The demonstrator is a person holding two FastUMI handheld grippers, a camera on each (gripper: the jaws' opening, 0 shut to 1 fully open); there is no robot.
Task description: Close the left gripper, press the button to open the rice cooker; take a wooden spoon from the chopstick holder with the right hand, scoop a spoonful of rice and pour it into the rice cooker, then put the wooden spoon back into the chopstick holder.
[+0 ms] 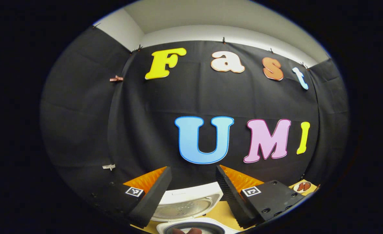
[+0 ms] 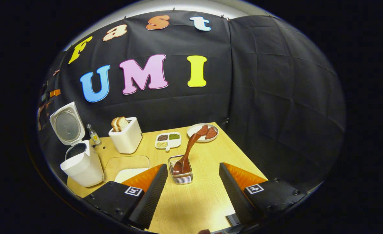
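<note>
In the right gripper view the white rice cooker [image 2: 82, 165] stands at the table's left with its lid [image 2: 67, 125] swung up. A wire chopstick holder [image 2: 180, 175] sits mid-table with a dark wooden spoon [image 2: 188, 151] leaning in it, bowl end down. A glass tray of white rice [image 2: 128, 170] lies between cooker and holder. My right gripper [image 2: 193, 166] is open, just short of the holder, with nothing between its fingers. My left gripper [image 1: 193, 169] is open above the cooker; the raised lid [image 1: 185, 204] and the pot rim [image 1: 194, 226] show between its fingers.
A white toaster [image 2: 126, 138] with bread slices stands behind the tray, a small bottle [image 2: 94, 135] to its left. A divided dish of beans [image 2: 168, 140] and a plate [image 2: 194, 129] [image 1: 303, 186] of red pieces sit at the back right. The table [image 2: 204, 195] ends at the cloth walls.
</note>
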